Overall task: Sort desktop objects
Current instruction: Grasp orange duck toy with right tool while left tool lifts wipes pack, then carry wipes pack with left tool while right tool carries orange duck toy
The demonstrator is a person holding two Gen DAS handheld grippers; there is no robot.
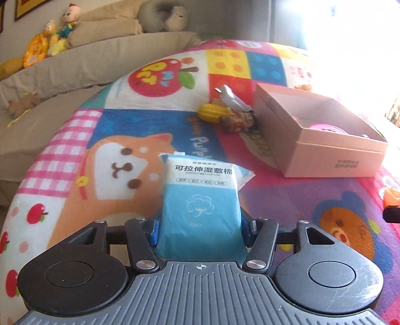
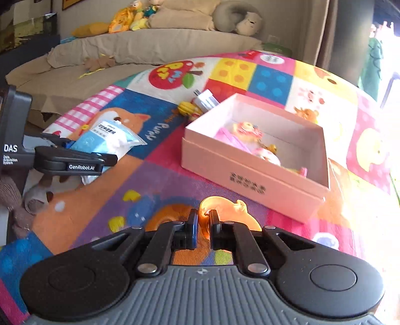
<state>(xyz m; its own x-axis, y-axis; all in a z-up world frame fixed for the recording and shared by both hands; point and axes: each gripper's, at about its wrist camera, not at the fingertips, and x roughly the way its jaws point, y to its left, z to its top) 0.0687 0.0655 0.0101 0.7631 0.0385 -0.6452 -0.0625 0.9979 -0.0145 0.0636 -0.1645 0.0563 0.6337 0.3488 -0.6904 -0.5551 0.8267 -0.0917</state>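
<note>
The left gripper pinches a blue cotton-pad packet; the right gripper pinches an orange toy near the pink box.

pink box contents mostly hidden by its wall, window side washed out, orange toy partly behind jaws

I see a beige sofa behind the table's bright cartoon cloth. Plush toys and a grey neck pillow sit along the sofa's back. Strong daylight washes in right of the sofa.
</note>
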